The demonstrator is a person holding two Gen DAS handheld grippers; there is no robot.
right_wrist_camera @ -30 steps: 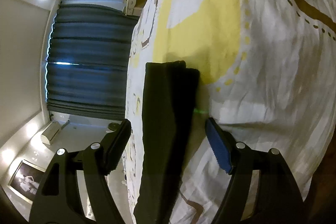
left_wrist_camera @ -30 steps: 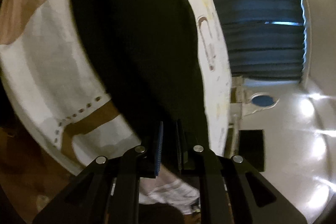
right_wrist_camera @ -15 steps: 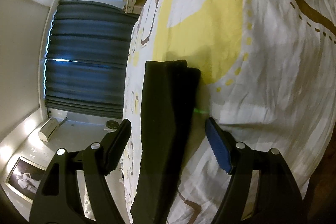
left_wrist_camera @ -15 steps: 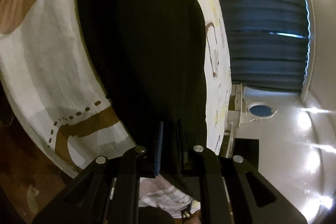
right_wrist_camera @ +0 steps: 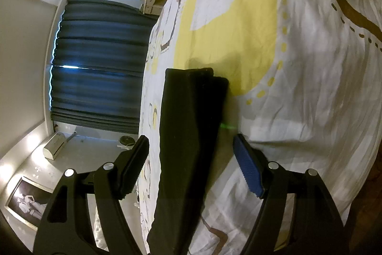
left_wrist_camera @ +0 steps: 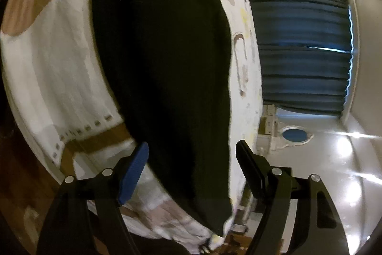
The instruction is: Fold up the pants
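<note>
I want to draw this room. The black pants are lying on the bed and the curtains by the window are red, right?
Nearly. The curtains are dark blue, not red; the right wrist view shows them clearly, drawn shut with a sliver of light through a gap. The rest holds: the black pants lie on the bed.

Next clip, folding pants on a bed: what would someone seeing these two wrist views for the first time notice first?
The black pants dominate both views, a long dark folded strip lying on the patterned bedspread, running between each gripper's fingers. The left gripper has its jaws opening, with the fabric between them but the pads off it; the right gripper is open astride the strip. Behind, dark blue curtains cover the window.
</note>
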